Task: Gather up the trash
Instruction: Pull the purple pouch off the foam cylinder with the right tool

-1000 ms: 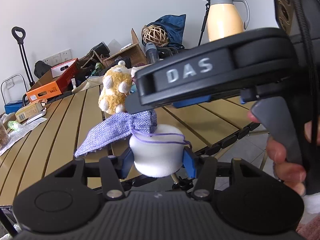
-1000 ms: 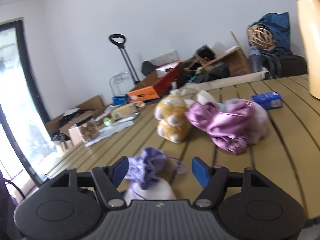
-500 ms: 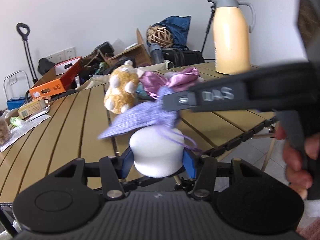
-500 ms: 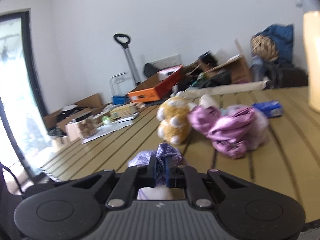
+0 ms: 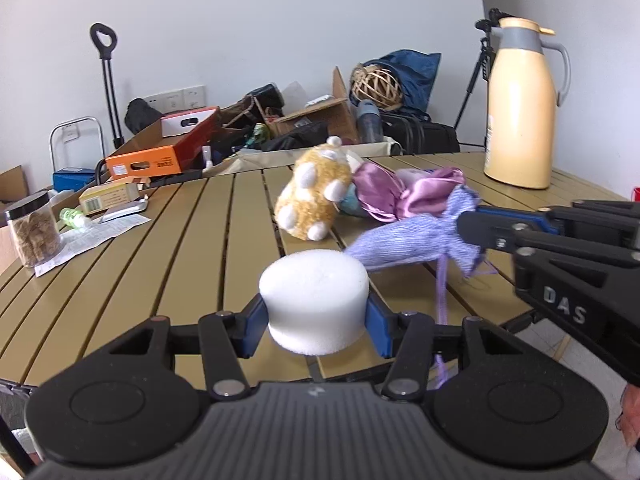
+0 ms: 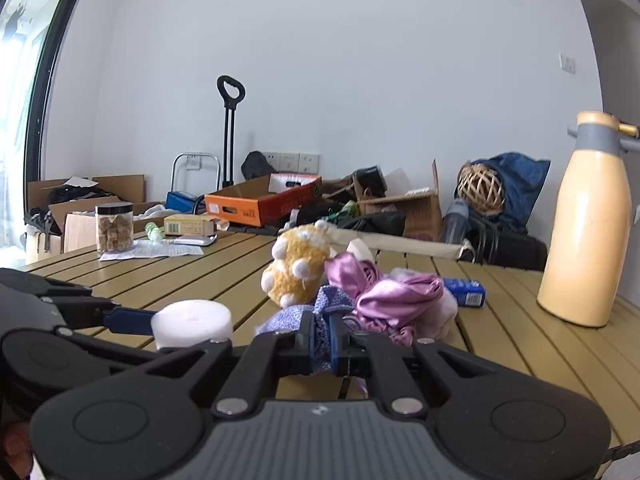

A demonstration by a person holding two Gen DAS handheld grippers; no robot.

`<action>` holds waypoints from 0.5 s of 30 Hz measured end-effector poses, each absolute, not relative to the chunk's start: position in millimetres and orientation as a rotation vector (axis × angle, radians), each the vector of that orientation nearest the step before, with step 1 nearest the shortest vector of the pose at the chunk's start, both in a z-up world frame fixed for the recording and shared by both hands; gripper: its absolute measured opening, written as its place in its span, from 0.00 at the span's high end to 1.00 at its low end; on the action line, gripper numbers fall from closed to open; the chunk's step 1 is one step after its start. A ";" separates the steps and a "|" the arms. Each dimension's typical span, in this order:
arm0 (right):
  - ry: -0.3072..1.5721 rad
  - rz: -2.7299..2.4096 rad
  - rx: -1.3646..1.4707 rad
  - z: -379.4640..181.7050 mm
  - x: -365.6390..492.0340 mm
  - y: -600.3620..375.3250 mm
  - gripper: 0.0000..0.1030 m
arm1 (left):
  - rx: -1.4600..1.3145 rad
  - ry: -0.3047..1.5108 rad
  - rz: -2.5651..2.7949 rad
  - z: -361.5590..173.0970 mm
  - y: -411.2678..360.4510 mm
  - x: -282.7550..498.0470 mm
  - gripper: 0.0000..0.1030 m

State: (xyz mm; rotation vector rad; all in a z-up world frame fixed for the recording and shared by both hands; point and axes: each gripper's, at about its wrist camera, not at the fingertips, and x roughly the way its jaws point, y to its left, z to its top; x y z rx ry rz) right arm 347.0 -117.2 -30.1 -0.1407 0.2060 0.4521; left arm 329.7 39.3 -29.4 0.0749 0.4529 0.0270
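Right gripper (image 6: 324, 342) has snapped shut on the lavender pouch (image 5: 404, 242) and pulled it off the white foam cylinder (image 5: 314, 300), probably to separate the two. Left gripper (image 5: 316, 322) clamps the cylinder above the table (image 5: 180, 248) edge; it looks clean, squat and undented.

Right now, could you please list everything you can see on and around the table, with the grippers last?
foam cylinder: 1, white, in left gripper
drawstring pouch: 1, lilac, in right gripper
plush toy: 1, yellow-white, table middle
satin cloth: 1, pink, beside plush toy
carton: 1, blue, behind cloth
thermos jug: 1, cream, table's right
jar: 1, clear, black lid, table's left
slatted table: 1, tan
orange box: 1, floor clutter behind
left gripper: 1, black, shut on foam
right gripper: 1, black, shut on pouch
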 end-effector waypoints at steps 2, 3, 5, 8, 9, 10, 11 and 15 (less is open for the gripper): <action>0.180 0.445 -0.149 -27.1 342.2 -117.6 0.94 | 0.065 0.446 0.032 -26.6 41.7 328.7 0.49; 0.166 0.445 -0.153 -24.8 339.4 -118.0 0.94 | 0.061 0.442 0.033 -25.2 42.3 327.6 0.49; 0.140 0.446 -0.154 -20.2 334.1 -119.9 0.94 | 0.053 0.432 0.035 -22.4 42.9 325.2 0.49; 0.108 0.446 -0.149 -14.2 325.4 -124.5 0.94 | 0.038 0.420 0.039 -18.1 45.9 322.1 0.49; 0.099 0.446 -0.148 -12.3 323.2 -125.9 0.94 | 0.033 0.414 0.039 -16.8 46.6 320.5 0.49; 0.089 0.445 -0.146 -10.6 320.5 -127.5 0.94 | 0.029 0.408 0.041 -15.3 47.1 319.0 0.49; 0.081 0.444 -0.144 -8.6 318.2 -129.1 0.94 | 0.025 0.403 0.042 -14.2 47.4 317.7 0.49; 0.082 0.441 -0.146 -5.7 315.7 -134.2 0.94 | 0.014 0.393 0.046 -11.0 49.6 315.1 0.49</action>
